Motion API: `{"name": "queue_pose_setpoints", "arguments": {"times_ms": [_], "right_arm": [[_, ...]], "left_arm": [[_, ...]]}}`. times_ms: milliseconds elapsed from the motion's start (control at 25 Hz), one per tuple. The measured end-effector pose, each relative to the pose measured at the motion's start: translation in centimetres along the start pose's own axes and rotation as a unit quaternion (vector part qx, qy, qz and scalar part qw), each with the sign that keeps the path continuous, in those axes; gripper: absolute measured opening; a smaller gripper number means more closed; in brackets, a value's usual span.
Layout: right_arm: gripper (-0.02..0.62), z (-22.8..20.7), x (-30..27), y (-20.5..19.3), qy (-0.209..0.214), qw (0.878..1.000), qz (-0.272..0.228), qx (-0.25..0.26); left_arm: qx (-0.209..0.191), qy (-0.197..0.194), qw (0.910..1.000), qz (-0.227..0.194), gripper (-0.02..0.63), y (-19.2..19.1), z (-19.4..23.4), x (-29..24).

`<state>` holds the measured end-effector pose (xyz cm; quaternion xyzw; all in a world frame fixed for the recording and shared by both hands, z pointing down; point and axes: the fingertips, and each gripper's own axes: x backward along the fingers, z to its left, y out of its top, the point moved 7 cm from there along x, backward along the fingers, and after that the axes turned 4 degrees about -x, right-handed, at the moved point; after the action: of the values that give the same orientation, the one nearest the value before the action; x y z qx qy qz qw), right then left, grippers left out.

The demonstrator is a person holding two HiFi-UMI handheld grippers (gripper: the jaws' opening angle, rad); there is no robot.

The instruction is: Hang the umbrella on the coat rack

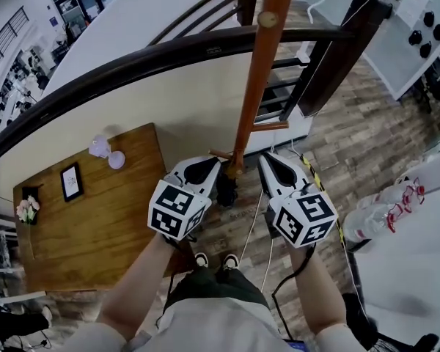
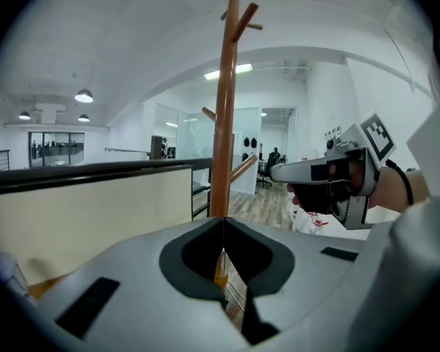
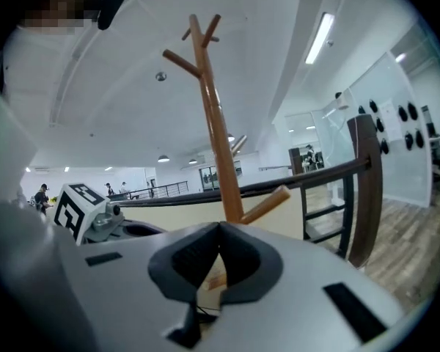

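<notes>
Centre frame: coat rack [image 1: 253, 72] pole, with left gripper [image 1: 207, 166] and right gripper [image 1: 268, 161] flanking it, both jaws pressed together, empty. Dark shape between them under low peg [image 1: 221, 155] is probably the umbrella [image 1: 226, 189], seemingly hung. Next, likely: check it holds, then draw clear.

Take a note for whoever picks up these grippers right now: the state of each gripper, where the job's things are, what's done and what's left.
Left gripper: jaws shut, nothing in them.
Right gripper: jaws shut, nothing in them.
Both point at the coat rack, which stands upright between them beside the railing.
A dark shape sits low against the pole, just under a short peg. It may be the umbrella, but I can't tell whether it hangs from the peg.
Done: possibly the hanging.
Left: check that dark shape. If it isn't hung, hook it on a peg.
</notes>
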<state>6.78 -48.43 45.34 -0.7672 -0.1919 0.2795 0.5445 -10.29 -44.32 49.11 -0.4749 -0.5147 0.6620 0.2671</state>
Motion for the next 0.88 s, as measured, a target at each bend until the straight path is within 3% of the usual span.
{"name": "queue_pose_setpoints", "arguments": {"times_ms": [280,520,880], "right_arm": [[0.005,3.9,4.3,8.3,0.020,0.997,-0.064,0.031],[0.004,6.9,7.7,13.8,0.035,0.992,-0.113,0.044],[0.005,11.0,12.0,16.9,0.039,0.987,-0.131,0.086]], "left_arm": [[-0.011,-0.007,0.9982,-0.058,0.003,7.5,-0.6,5.6],[-0.039,0.012,0.9941,-0.101,0.002,12.8,-0.5,10.6],[-0.088,0.048,0.9859,-0.134,0.002,16.6,-1.1,17.6]]}}
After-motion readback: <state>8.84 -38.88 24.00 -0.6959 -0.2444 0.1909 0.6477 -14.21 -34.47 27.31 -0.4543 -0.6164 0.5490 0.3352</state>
